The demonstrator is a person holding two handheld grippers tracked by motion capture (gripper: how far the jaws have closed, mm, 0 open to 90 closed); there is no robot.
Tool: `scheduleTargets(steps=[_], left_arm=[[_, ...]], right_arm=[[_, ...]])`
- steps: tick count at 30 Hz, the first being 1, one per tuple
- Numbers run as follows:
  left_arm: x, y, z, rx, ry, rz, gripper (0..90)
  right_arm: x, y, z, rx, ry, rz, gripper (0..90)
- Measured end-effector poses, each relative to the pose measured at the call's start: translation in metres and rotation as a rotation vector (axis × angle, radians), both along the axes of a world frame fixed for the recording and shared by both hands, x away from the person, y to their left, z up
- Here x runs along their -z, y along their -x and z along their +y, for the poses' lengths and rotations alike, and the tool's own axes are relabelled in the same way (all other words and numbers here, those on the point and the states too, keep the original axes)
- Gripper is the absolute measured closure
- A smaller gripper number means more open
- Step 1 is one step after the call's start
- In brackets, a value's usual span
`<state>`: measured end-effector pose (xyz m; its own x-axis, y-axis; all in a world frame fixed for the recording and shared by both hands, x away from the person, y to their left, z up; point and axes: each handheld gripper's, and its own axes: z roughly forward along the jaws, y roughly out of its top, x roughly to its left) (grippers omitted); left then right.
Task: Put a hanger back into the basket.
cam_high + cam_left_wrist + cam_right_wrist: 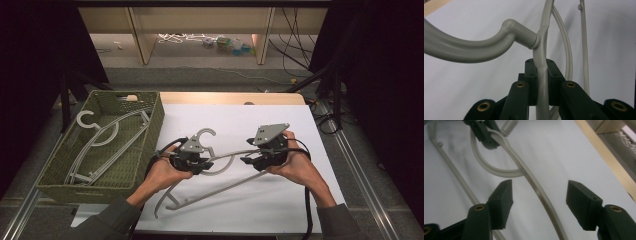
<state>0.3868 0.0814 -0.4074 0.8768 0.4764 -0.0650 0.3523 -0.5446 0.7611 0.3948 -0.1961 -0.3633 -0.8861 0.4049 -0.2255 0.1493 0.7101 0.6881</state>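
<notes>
Hanger (220, 172) work is at a handover: the grey plastic hanger lies on the white sheet in the middle of the table (280, 210), near the front edge, with its hook pointing toward the far edge and its long bar running toward the front left corner. The left gripper (200, 161) has its fingers (531, 80) pinched on the hanger's neck, just below the joint where the hook swivels. The right gripper (252, 161) has its fingers (501, 202) spread wide with the shoulder arm passing between them and neither one touching it.

To do this step well, the left grip should carry the load alone, so it is better kept firm and square on the neck. A skewed pinch would probably let the round bar twist. The right gripper looks best drawn straight back, so that its fingers clear the arm without snagging the curved inner loop.

The woven basket (155, 125) at the left edge already holds a second hanger (107, 135), and looks like the place to go. Lifting the hook end first, then swinging the long bar over the basket rim, should keep it from catching.
</notes>
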Motion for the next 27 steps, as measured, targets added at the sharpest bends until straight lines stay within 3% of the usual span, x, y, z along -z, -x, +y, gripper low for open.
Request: scheduleTargets(steps=[7, 13, 19, 27], left_arm=[[-0.007, -0.001, 0.018, -0.048, 0.038, -0.003, 81.9], [-0.013, -0.004, 0.031, -0.089, 0.073, 0.012, 81.8], [-0.019, -0.005, 0.041, -0.101, 0.087, 0.004, 81.8], [-0.029, -0.006, 0.052, -0.125, 0.113, -0.002, 81.8]], right_arm=[[-0.003, 0.006, -0.007, 0.103, -0.135, -0.039, 32.0], [-0.002, 0.015, -0.015, 0.168, -0.214, -0.066, 30.3], [0.005, 0.021, -0.021, 0.240, -0.264, -0.110, 30.0], [0.011, 0.032, -0.022, 0.249, -0.287, -0.099, 28.9]])
